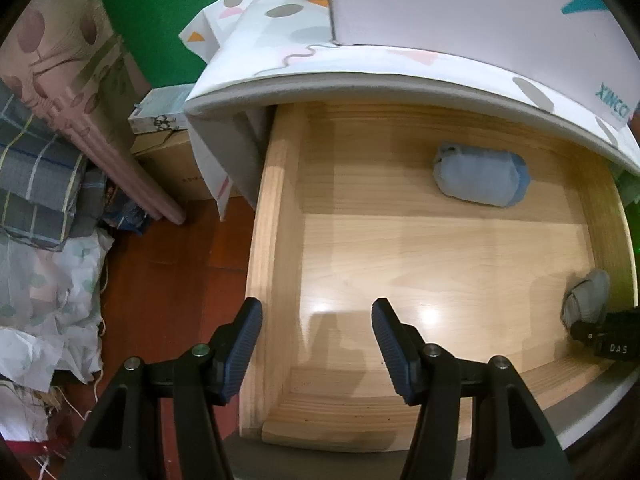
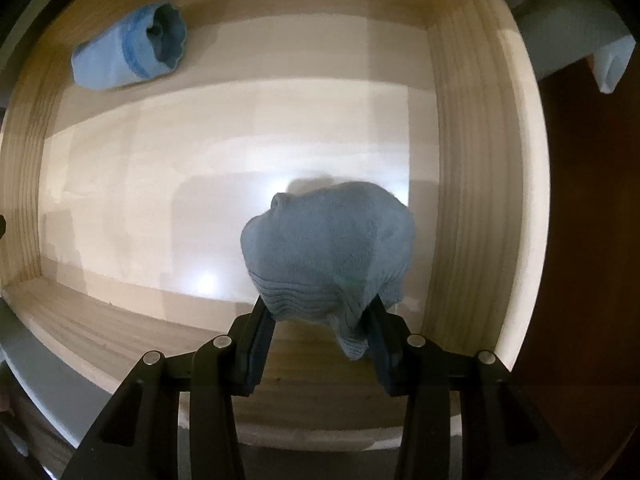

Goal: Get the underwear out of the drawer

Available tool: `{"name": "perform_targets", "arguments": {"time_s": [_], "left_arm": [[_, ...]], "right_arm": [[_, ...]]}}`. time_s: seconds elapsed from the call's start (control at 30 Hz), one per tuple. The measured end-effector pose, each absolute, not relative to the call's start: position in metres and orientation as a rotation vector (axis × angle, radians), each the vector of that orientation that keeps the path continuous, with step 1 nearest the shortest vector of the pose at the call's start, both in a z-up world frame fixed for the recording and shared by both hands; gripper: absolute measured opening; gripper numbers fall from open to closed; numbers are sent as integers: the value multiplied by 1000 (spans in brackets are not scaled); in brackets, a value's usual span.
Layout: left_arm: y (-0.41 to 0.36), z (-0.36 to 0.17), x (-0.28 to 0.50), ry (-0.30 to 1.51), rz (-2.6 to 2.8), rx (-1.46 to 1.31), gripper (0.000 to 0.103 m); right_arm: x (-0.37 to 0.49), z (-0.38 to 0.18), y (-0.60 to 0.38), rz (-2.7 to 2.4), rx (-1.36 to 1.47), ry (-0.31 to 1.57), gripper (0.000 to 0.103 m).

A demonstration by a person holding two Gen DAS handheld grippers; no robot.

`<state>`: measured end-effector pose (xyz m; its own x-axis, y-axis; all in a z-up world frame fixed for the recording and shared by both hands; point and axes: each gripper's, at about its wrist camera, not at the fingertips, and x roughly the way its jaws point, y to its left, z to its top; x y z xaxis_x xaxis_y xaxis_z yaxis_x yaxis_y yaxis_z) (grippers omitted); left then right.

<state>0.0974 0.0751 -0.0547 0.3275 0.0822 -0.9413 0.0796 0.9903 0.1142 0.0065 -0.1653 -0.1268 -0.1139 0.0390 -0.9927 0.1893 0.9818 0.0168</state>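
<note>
The wooden drawer [image 1: 276, 240] is pulled out, and I look down into it. A light blue rolled underwear [image 1: 480, 178] lies at its back. In the right wrist view that roll [image 2: 128, 54] sits at the upper left of the drawer [image 2: 460, 160]. My right gripper [image 2: 320, 312] is shut on a grey-blue rolled underwear [image 2: 328, 248], which bulges past the fingertips just above the drawer floor. The left wrist view shows this bundle [image 1: 586, 298] at the drawer's right side, with the right gripper's black body beside it. My left gripper [image 1: 318, 312] hangs open over the drawer's front left corner, holding nothing.
A tabletop with a patterned white cloth [image 1: 360, 64] overhangs the back of the drawer. Cardboard boxes [image 1: 172, 160], a rolled pink mat [image 1: 120, 152] and piles of fabric [image 1: 40, 184] crowd the red-brown floor [image 1: 168, 280] to the left.
</note>
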Motion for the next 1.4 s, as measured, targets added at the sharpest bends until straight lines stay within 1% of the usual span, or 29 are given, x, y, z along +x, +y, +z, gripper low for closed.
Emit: {"name": "perform_targets", "arguments": {"time_s": [0.23,0.4,0.57,0.87,1.1,1.4], "left_arm": [[65,-61,99,1276,-76,148,59],[52,-61,102,1286,-197,140,58],[29,-57,107,1240,-264,236,58],[3,-54,123,1209,-347,311,58],[-11,-59,139,1211,-415,397,58],[-30,-74,144,1193,-511,579,59]], "right_arm": [[13,-125,-169,-113,150,1704,40],[-16,-126,-167,-109,155,1693,40],[-20,-134,-155,-103,161,1686,40],[-18,-136,-157,-102,164,1683,40],[-14,-138,-155,-103,166,1683,41],[-14,-134,-158,-113,180,1677,41]]}}
